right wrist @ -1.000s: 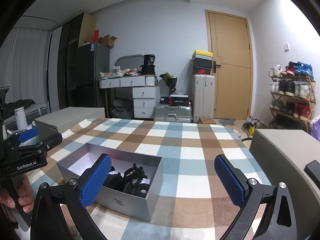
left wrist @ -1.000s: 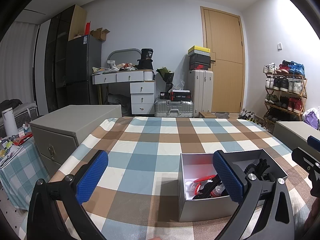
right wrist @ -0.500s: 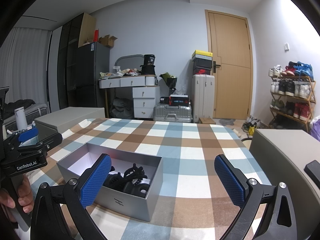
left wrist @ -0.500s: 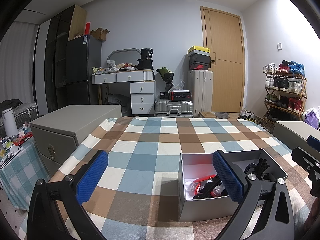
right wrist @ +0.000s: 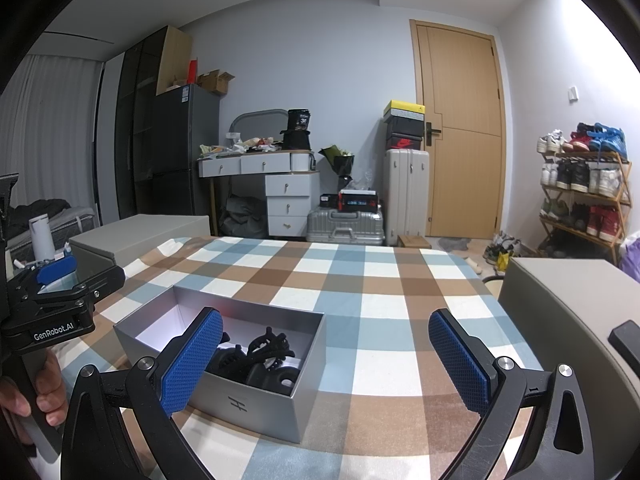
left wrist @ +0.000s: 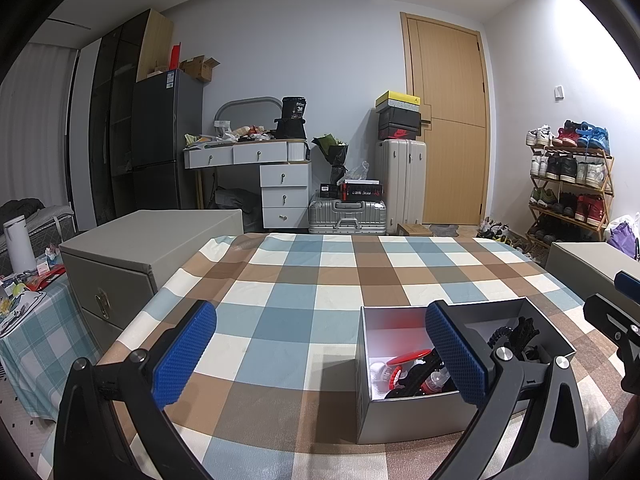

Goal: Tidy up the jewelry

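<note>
Two grippers hovered low over the checked worktop, each with its blue-padded fingers spread wide and gripping nothing. Left gripper: the open grey box sat on the worktop behind its right finger. Right gripper: the same box lay behind its left finger. Black hair clips and red pieces lay inside the box. Farther back, the worktop was bare.

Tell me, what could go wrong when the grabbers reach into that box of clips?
The black hair clips lie tangled together, so lifting one may drag others out. The silver box sits loose on the checked cloth, so a bump from the open left gripper or right gripper could slide it.
</note>
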The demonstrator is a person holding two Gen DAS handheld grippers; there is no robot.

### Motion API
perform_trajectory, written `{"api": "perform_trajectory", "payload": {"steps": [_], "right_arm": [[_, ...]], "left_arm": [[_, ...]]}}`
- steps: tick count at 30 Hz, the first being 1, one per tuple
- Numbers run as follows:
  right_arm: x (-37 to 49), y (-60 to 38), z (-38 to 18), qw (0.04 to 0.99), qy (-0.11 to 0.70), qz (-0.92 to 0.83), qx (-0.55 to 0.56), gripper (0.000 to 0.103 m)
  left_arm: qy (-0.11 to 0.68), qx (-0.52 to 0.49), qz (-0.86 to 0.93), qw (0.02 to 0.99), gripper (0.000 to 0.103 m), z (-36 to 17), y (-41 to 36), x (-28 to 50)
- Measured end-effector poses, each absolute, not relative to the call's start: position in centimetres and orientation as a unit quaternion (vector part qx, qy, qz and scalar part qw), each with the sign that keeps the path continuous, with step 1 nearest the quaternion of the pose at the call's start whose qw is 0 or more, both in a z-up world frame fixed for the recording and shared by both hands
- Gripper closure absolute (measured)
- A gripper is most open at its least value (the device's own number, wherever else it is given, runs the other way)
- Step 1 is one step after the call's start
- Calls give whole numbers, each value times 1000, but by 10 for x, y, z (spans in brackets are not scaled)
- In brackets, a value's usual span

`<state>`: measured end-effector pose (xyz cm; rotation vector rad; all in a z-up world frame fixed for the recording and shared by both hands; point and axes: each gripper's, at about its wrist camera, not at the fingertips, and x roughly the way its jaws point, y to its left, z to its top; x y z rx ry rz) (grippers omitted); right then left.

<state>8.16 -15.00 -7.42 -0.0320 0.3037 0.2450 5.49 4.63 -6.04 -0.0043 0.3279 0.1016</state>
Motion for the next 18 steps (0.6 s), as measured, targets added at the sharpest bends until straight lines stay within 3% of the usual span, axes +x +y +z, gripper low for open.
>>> {"api": "perform_trajectory", "payload": {"steps": [18], "right_arm": [[81,-149,-74,980,152,126,-17,0]], "left_arm": [[165,0,48,985,1,-63,46,58]]}}
